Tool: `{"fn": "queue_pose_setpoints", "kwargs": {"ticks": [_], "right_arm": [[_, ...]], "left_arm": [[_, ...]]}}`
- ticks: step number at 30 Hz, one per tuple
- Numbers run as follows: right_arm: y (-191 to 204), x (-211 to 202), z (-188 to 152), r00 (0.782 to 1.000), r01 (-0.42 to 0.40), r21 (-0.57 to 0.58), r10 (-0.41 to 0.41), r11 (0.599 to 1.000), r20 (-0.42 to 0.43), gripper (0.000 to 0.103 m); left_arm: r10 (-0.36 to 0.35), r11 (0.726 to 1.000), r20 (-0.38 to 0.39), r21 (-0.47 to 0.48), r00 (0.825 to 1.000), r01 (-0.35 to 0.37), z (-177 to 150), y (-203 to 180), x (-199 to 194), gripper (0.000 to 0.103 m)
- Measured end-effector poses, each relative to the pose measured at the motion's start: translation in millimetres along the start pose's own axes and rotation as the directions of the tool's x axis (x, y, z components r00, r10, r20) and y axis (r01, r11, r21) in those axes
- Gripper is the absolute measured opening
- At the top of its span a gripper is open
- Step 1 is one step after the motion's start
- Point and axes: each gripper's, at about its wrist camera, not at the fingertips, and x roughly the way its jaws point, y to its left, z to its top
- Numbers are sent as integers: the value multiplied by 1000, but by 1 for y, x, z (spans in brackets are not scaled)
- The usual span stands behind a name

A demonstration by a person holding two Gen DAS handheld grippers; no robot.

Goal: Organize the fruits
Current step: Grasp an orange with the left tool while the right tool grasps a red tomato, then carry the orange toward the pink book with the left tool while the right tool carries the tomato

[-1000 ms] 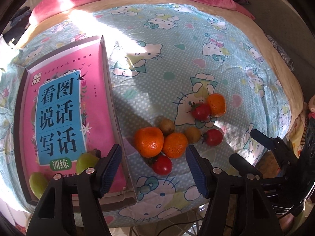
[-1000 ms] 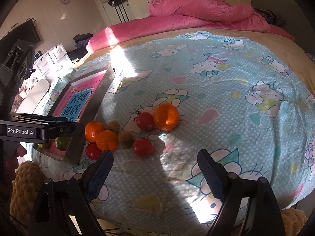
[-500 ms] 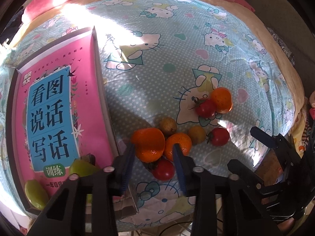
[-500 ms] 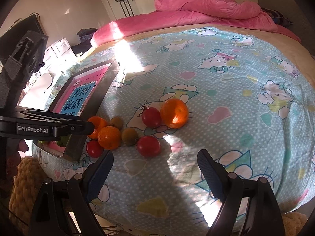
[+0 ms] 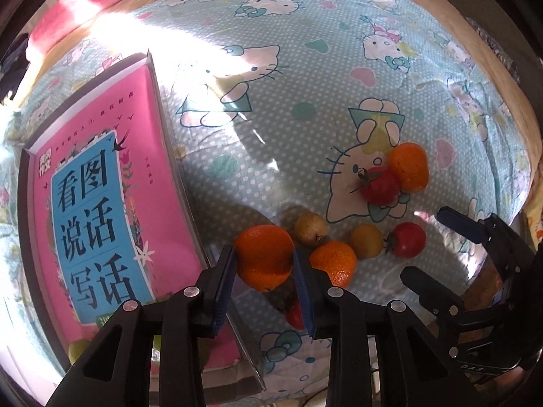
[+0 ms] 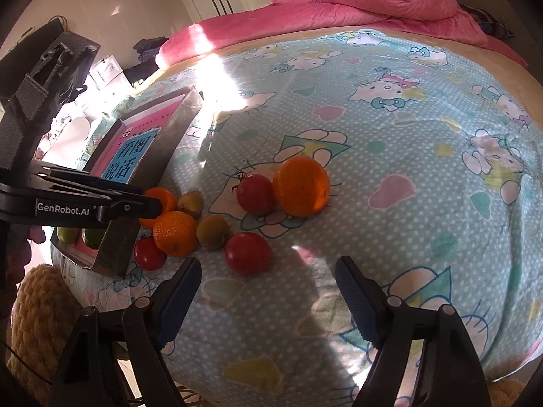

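1. Left wrist view: the left tongs [image 5: 264,271] have just clamped an orange [image 5: 264,256] on the bed [image 5: 288,78], beside a tray [image 5: 176,156] holding a pink book [image 5: 101,203]; a tomato [image 5: 294,315] lies underneath.
2. Right wrist view: the right tongs [image 6: 268,298], jaws just narrowing, gape empty near a second tomato [image 6: 247,252].

Fruit cluster [image 6: 203,224] is packed tight, pieces touching, hard against the tray wall [image 6: 163,156]; no side gap there. Open bedsheet [image 6: 390,156] beyond the far orange [image 6: 301,186]. Left tool [image 5: 263,271] crowds the cluster.
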Motion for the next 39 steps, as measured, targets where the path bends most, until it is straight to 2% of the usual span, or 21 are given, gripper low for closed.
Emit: {"fn": "queue_pose_setpoints", "kwargs": {"ticks": [4,9,13,16,20,27,31,39], "right_arm": [[4,5,2,1000,-7,-34,7,999,-7,67],[15,12,4,1000,19,-105,-20,994,-14,56],[21,17,5,999,36,-145,-39,989,-15,48],[20,18,6,999,37,-141,-39,989,-11,38],[17,18,9,1000,20,-118,-21,993,-6,33],[10,13,8,1000,-11,-68,12,998,13,31],[4,7,8,999,-21,-37,22,999,34,32],[4,-7,6,996,-53,-29,55,998,77,31]], "left_arm": [[54,997,-9,64,998,-54,4,-12,5,41],[110,988,-12,111,994,-108,11,-26,13,43],[114,987,-9,114,993,-113,16,-28,15,43],[117,986,-5,123,993,-116,16,-29,18,43],[110,988,13,106,994,-111,17,-24,19,43],[69,997,64,34,996,-72,1,-17,13,42],[19,1000,75,-10,997,-18,-2,-10,8,42],[-45,998,124,-45,991,51,-15,-11,-9,42]]}}
